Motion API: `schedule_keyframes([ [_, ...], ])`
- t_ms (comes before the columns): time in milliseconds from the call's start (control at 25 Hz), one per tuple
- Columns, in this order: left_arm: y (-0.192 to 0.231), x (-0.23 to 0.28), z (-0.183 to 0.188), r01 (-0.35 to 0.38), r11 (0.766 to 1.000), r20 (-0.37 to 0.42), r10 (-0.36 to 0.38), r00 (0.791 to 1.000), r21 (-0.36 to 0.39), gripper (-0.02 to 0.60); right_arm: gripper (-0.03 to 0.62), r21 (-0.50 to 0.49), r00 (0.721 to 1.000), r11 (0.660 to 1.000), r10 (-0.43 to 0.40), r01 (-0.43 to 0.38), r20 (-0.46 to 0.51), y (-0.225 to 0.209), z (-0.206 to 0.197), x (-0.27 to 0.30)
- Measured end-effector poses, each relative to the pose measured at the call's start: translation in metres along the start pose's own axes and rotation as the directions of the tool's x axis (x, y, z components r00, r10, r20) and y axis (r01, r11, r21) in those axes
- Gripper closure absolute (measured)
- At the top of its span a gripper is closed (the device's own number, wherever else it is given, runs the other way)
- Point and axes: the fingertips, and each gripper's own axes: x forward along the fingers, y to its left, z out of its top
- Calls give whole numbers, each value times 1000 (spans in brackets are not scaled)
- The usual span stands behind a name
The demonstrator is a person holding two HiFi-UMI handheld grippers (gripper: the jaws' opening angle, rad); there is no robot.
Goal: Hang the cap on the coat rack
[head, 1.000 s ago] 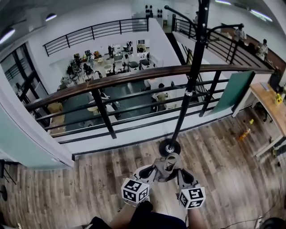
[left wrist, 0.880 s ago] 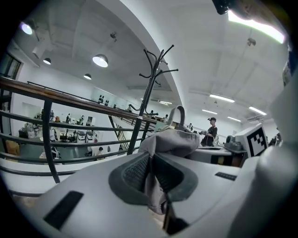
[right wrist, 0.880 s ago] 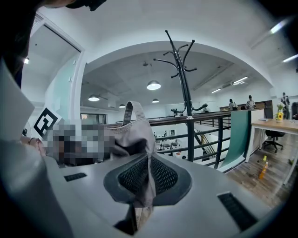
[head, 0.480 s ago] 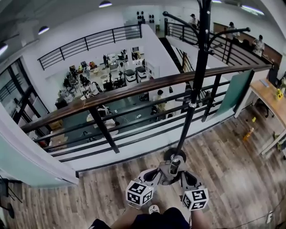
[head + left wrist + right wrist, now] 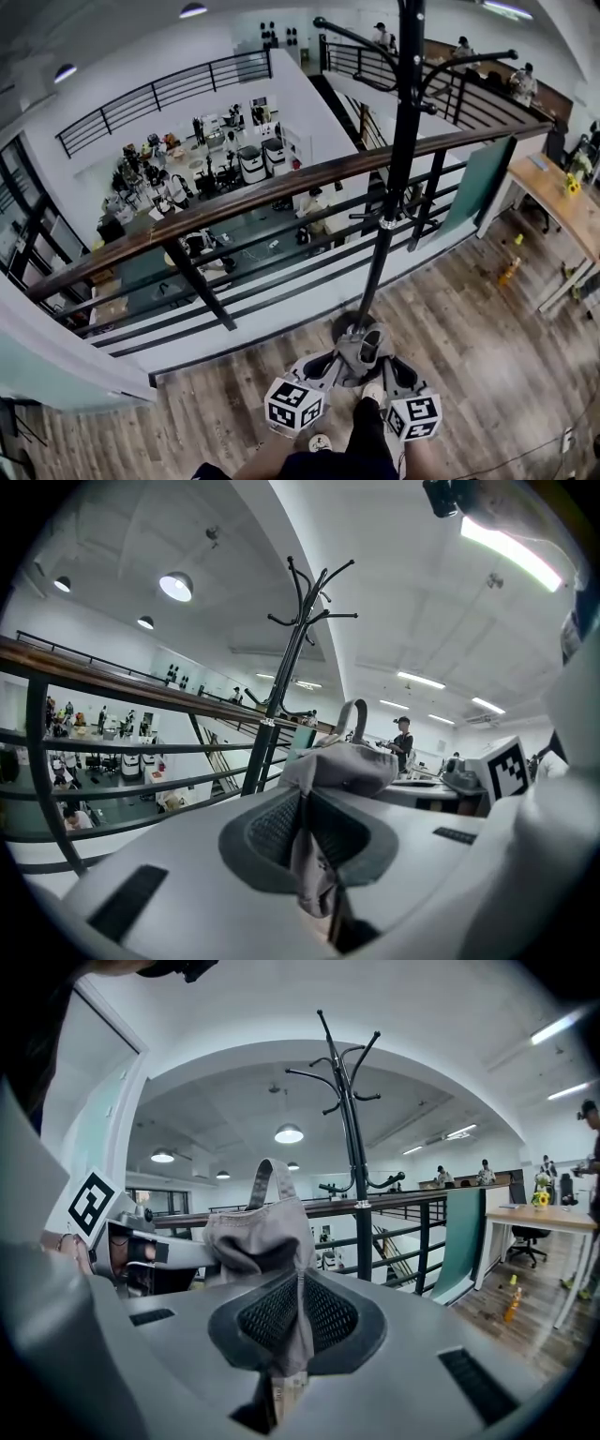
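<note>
I hold a grey cap [image 5: 362, 344] between both grippers, low in the head view and just short of the coat rack's round base [image 5: 349, 325]. The black coat rack [image 5: 401, 141] rises straight ahead, with its curved hooks [image 5: 314, 583] high above the cap. My left gripper [image 5: 339, 362] is shut on the cap's fabric [image 5: 309, 855] from the left. My right gripper [image 5: 381, 362] is shut on the cap [image 5: 258, 1232] from the right. The cap's strap loop [image 5: 265, 1177] stands up above the jaws. In the right gripper view the coat rack [image 5: 353, 1147] is slightly right of the cap.
A wood-topped black railing [image 5: 281, 183] runs just behind the rack, with a drop to a lower floor full of workstations beyond it. A desk [image 5: 562, 202] and an orange bottle [image 5: 509, 272] on the wooden floor are at the right. My shoe [image 5: 373, 394] shows between the grippers.
Both grippers have carried the cap forward towards the rack. In the head view the rack's base now lies right in front of the cap. The jaws have stayed shut.
</note>
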Motion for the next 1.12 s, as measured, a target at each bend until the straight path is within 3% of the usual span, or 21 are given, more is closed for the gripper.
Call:
schedule_keyframes([
  [280, 7, 48, 26, -8, 1000, 29, 7, 1000, 5, 551, 563, -9, 999, 1000, 11, -11, 36, -41, 26, 26],
  [600, 25, 106, 96, -55, 998, 56, 55, 997, -5, 551, 563, -94, 991, 992, 98, -89, 94, -82, 95, 69],
  [840, 13, 157, 174, -100, 992, 137, 88, 987, 83, 551, 563, -137, 952, 962, 256, -235, 166, -119, 165, 89],
  [1000, 14, 175, 221, -97, 994, 228, 83, 970, 52, 551, 563, -186, 919, 939, 325, -288, 221, -139, 213, 98],
  [1120, 26, 186, 243, -81, 994, 249, 62, 967, 67, 551, 563, -226, 912, 931, 337, -286, 236, -146, 236, 116],
])
